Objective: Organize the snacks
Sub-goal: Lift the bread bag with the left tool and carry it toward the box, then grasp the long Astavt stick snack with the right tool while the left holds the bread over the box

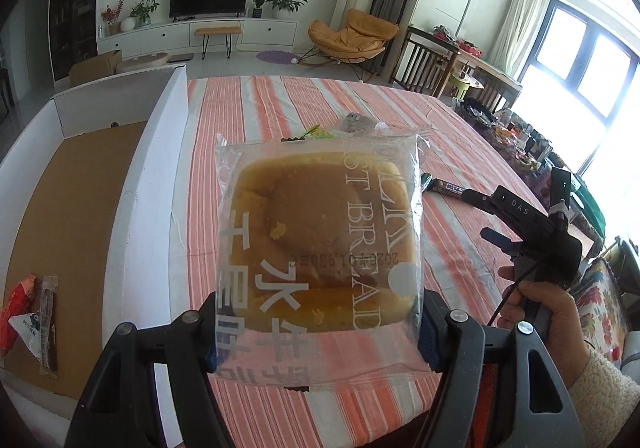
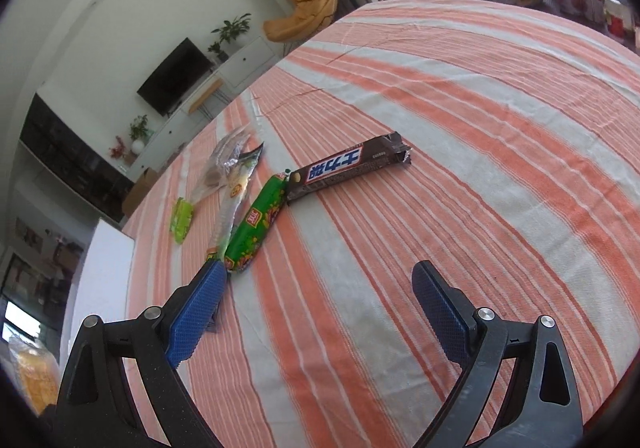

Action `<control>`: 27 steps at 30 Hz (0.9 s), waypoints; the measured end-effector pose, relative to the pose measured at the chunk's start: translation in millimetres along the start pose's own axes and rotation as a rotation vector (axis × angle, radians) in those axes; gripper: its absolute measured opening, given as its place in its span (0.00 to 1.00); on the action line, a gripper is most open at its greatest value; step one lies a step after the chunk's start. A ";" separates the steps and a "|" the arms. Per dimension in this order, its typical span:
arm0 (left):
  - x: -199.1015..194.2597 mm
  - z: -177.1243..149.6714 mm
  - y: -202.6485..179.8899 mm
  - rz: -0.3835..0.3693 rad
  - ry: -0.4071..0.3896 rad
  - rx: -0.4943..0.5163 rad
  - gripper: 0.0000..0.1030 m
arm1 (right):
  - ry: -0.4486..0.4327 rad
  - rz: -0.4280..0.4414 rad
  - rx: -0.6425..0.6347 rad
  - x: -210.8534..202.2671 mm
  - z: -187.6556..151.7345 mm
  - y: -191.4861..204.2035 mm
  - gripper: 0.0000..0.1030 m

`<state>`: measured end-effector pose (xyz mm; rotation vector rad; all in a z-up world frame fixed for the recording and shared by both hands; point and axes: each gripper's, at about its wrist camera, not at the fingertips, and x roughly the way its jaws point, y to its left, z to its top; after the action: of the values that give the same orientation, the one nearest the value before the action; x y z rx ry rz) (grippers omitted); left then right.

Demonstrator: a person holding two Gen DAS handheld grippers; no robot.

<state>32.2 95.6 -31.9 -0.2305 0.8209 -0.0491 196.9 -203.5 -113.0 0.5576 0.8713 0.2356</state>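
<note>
- the left gripper [image 1: 316, 332] is clamped on the lower end of a clear-wrapped bread packet [image 1: 318, 244], holding it up above the striped surface [image 1: 256, 104]; the blue pads press the wrapper from both sides.
- the bread packet hangs just right of the white wall of a cardboard box [image 1: 160, 176], not over the box floor.
- inside the box, at its near left corner, lie a red snack pack [image 1: 16, 308] and a slim brown stick snack [image 1: 49, 324], side by side and touching.
- behind the bread packet, farther from the box, a green-edged wrapper [image 1: 314, 131] and a clear bag with something dark [image 1: 358, 122] peek over its top edge.
- the right gripper [image 2: 320, 284] is spread wide with nothing between its blue pads [image 2: 196, 312], hovering low over the surface, well right of the box.
- just ahead of its left pad lies a green sausage pack [image 2: 256, 224]; whether pad and pack touch cannot be told.
- the far end of the sausage pack meets a brown chocolate bar [image 2: 348, 168], which lies farther from the box.
- on the box side of the sausage pack rest a long clear packet [image 2: 234, 192], a crumpled clear bag [image 2: 224, 164] and a small green sachet [image 2: 182, 220].
- in the left view the person's right hand [image 1: 544, 312] grips the other tool's handle.
</note>
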 end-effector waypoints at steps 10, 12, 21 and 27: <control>-21.0 1.0 15.9 -0.006 -0.041 -0.015 0.68 | 0.251 -0.149 -0.473 95.4 21.9 144.7 0.91; -28.0 0.6 21.2 0.001 -0.052 -0.016 0.68 | 0.284 -0.241 -0.545 122.0 17.3 155.4 0.91; -51.6 -2.7 34.5 0.035 -0.096 -0.012 0.68 | 0.377 -0.316 -0.535 145.2 -3.2 151.5 0.29; -45.9 -8.2 35.5 0.047 -0.077 0.000 0.68 | 0.361 -0.086 -0.299 91.9 -0.4 116.9 0.13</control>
<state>-6.7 134.7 -12.2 -0.2120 0.7491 0.0042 257.6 -67.8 -109.1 0.1990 1.1822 0.3879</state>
